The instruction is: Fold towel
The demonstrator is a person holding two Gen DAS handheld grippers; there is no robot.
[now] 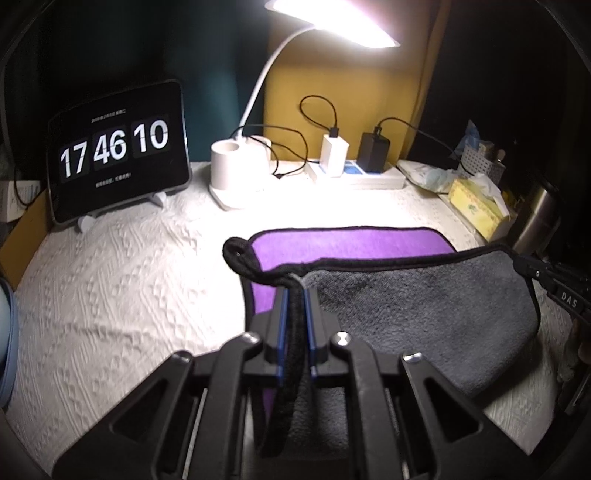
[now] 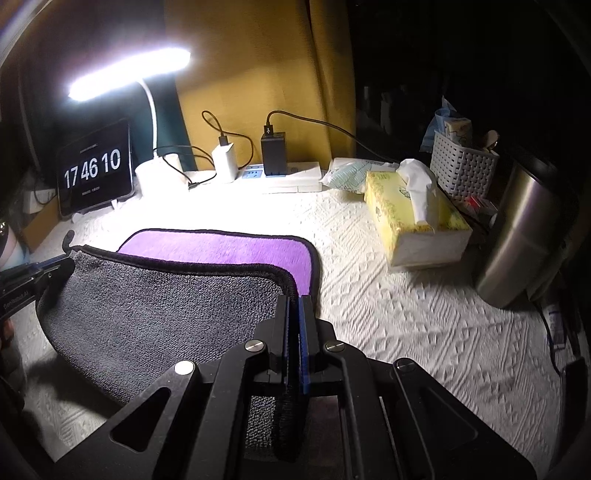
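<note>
Left gripper [image 1: 295,291] and right gripper [image 2: 294,299] each pinch a towel [image 2: 147,306] corner mid-frame; uneven carry could skew the fold or slip the thin hem grip.

Each fisheye looks forward along its own tool, low and close over the tabletop [image 1: 110,280], facing the back wall. Both views share the towel [image 1: 424,310], the clock [image 2: 94,168] and the lamp [image 1: 332,22].
</note>
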